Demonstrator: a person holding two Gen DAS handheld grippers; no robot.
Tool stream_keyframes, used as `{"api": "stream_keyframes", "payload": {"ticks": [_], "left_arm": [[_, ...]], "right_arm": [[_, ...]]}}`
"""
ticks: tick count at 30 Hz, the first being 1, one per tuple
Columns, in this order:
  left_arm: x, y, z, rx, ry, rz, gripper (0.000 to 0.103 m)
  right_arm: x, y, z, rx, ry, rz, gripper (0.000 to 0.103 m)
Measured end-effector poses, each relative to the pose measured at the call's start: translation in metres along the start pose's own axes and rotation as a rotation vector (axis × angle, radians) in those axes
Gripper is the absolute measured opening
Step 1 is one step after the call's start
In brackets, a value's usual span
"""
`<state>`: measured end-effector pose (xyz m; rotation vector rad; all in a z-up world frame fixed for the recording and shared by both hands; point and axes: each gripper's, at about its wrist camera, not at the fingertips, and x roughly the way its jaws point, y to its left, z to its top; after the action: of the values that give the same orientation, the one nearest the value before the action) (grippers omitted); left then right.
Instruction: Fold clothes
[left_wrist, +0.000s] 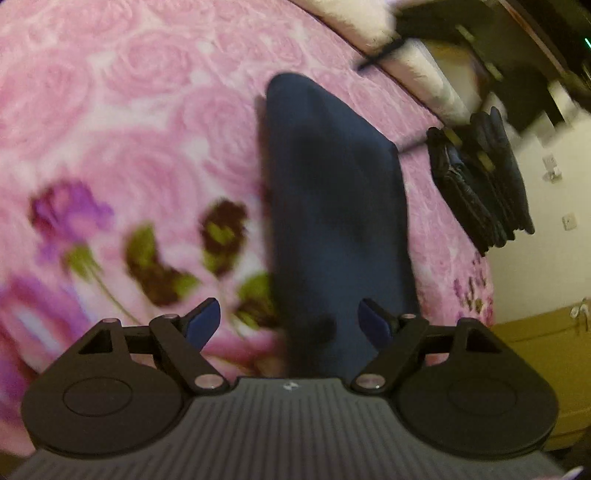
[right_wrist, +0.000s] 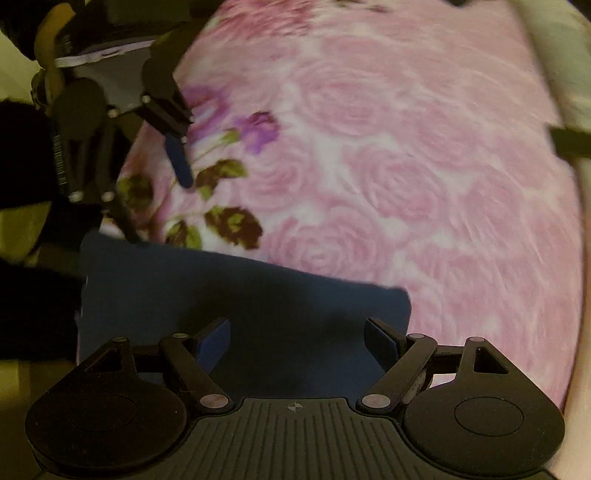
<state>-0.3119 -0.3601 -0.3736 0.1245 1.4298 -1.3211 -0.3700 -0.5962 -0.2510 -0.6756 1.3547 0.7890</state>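
Pink plush bedding, a fleecy blanket (left_wrist: 122, 92) embossed with large rose swirls and printed with purple blooms and olive-green leaves, is covering the bed and filling most of both views. Lying flat on it is the folded navy-blue garment (left_wrist: 332, 206), a smooth, matte cloth laid into a long slab with straight edges and rounded corners; everything else is sitting around this slab.

Just above the garment's near end, the left gripper (left_wrist: 290, 325) is hovering with its blue-padded fingers (left_wrist: 203, 321) spread apart, nothing pressed between them, one finger over the blanket beside the cloth and the other over the cloth's edge. From the right wrist view the same tool, a black linkage of arms and round discs (right_wrist: 122, 140), is showing at the garment's far corner.

The right gripper (right_wrist: 297, 343) is pointing down over the garment's long side, its fingers (right_wrist: 214, 343) also standing wide and holding nothing, with dark cloth lying beneath the gap.

Beyond the garment, near the blanket's edge, a stack of black folded clothes (left_wrist: 480, 181) is resting, its layered edges looking slightly glossy and creased. Past the stack a pale wall (left_wrist: 546, 229) and a mustard-yellow cabinet (left_wrist: 543, 354) are showing, both blurred.
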Motion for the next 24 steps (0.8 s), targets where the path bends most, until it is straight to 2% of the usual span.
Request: {"api": "stream_keyframes", "payload": {"ticks": [4, 7, 11, 15, 18, 21, 24], "left_arm": [[0.021, -0.017, -0.013, -0.047, -0.018, 0.023, 0.072], [0.034, -0.022, -0.02, -0.13, -0.029, 0.036, 0.061], [0.043, -0.026, -0.026, -0.195, -0.05, 0.08, 0.061], [0.047, -0.021, -0.028, -0.24, -0.073, 0.061, 0.068], [0.047, -0.016, -0.029, -0.259, -0.082, 0.034, 0.07], [0.046, -0.009, -0.033, -0.28, -0.092, 0.009, 0.07], [0.046, -0.006, -0.034, -0.286, -0.092, -0.014, 0.07]], "right_arm": [[0.028, -0.032, 0.012, -0.174, 0.041, 0.099, 0.082], [0.05, -0.05, 0.021, -0.308, 0.108, 0.183, 0.082], [0.073, -0.062, 0.035, -0.438, 0.196, 0.298, 0.082], [0.096, -0.069, 0.052, -0.493, 0.253, 0.384, 0.082], [0.119, -0.067, 0.062, -0.55, 0.364, 0.464, 0.082], [0.145, -0.062, 0.065, -0.6, 0.519, 0.52, 0.082], [0.16, -0.056, 0.067, -0.627, 0.587, 0.54, 0.082]]}}
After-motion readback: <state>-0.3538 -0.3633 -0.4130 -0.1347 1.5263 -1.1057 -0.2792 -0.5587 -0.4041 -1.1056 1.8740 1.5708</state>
